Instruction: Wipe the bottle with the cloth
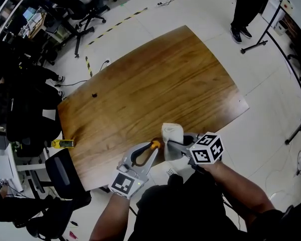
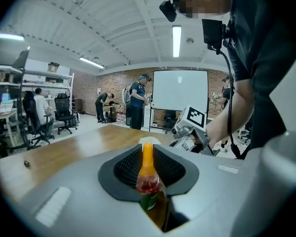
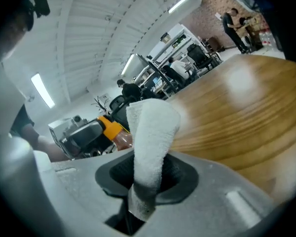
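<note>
Over the desk's [image 1: 155, 79] near edge, our left tool [image 1: 151, 147] clamps the orange-capped bottle [image 2: 147, 176] while our right tool [image 1: 172, 145] pinches the cloth [image 3: 150, 132] just beside it, and we judge that a hard wipe could twist the slim bottle loose.

The orange-capped bottle [image 2: 148, 179] of red sauce sits clamped in the jaws of the left tool [image 1: 152, 148]. The white folded cloth [image 3: 150, 137] sticks up from the grip of the right tool [image 1: 173, 145], just beside that cap.

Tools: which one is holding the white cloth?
The right tool, clamped on the white cloth; the left tool grips the orange-capped bottle instead.
</note>
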`<state>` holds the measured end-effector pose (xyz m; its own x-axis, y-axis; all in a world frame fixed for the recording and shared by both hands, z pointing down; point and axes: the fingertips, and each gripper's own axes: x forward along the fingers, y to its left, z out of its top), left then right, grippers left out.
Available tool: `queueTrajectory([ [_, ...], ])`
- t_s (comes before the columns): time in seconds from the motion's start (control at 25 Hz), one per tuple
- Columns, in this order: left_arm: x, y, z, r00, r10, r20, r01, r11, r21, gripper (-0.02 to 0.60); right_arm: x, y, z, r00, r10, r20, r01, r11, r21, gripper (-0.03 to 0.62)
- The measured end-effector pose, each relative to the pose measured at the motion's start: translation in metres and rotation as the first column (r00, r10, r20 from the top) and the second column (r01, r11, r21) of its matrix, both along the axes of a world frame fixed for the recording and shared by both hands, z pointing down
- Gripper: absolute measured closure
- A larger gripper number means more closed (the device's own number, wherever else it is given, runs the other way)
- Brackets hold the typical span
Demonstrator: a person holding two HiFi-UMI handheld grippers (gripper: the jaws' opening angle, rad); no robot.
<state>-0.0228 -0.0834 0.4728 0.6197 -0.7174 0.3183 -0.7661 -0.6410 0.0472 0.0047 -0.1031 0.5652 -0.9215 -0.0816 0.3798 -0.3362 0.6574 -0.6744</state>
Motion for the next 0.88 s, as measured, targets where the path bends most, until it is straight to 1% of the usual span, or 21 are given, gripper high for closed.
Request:
queueTrajectory([
  [0.12, 0.0, 0.0, -0.001, 1.0, 0.005, 0.006, -0.005, 1.0, -0.003, 0.499, -0.004, -0.005, 0.019, 0.997, -0.029, -0.072, 0.03, 1.0, 0.006, 0.519],
  [0.24, 0.0, 0.0, 0.0, 1.0, 0.006, 0.012, -0.006, 1.0, -0.001, 0.5, -0.007, -0.01, 0.035, 0.985, -0.052, -0.165, 0.054, 0.998, 0.01, 0.519],
  [0.36, 0.001, -0.001, 0.001, 1.0, 0.002, 0.022, -0.002, 1.0, -0.007, 0.499, -0.007, -0.012, 0.049, 0.956, -0.066, -0.284, 0.079, 0.996, 0.034, 0.519],
  [0.44, 0.001, -0.003, 0.002, 1.0, -0.004, 0.022, 0.005, 1.0, -0.01, 0.499, -0.006, -0.013, 0.06, 0.934, -0.082, -0.347, 0.103, 0.994, 0.043, 0.519],
  [0.56, 0.001, -0.003, 0.005, 1.0, -0.003, 0.022, 0.003, 1.0, -0.007, 0.499, 0.0, -0.009, 0.061, 0.921, -0.096, -0.378, 0.133, 0.988, 0.074, 0.519],
  [0.68, -0.001, -0.002, 0.006, 1.0, 0.002, 0.013, -0.002, 1.0, 0.003, 0.499, 0.014, 0.006, 0.037, 0.929, -0.08, -0.361, 0.145, 0.977, 0.156, 0.519],
  [0.72, -0.002, -0.002, 0.006, 1.0, 0.001, 0.01, -0.001, 1.0, 0.007, 0.499, 0.018, 0.015, 0.026, 0.935, -0.075, -0.346, 0.151, 0.968, 0.199, 0.519],
  [0.76, -0.003, -0.001, 0.006, 1.0, -0.001, 0.007, 0.001, 1.0, 0.011, 0.499, 0.02, 0.026, 0.013, 0.941, -0.075, -0.331, 0.165, 0.953, 0.254, 0.519],
  [0.8, -0.004, -0.001, 0.005, 1.0, -0.003, 0.003, 0.003, 1.0, 0.013, 0.499, 0.02, 0.04, 0.002, 0.943, -0.081, -0.323, 0.188, 0.93, 0.317, 0.519],
  [0.88, -0.004, -0.001, 0.003, 1.0, -0.007, -0.006, 0.007, 1.0, 0.013, 0.499, 0.014, 0.067, -0.011, 0.933, -0.098, -0.346, 0.25, 0.867, 0.43, 0.519],
])
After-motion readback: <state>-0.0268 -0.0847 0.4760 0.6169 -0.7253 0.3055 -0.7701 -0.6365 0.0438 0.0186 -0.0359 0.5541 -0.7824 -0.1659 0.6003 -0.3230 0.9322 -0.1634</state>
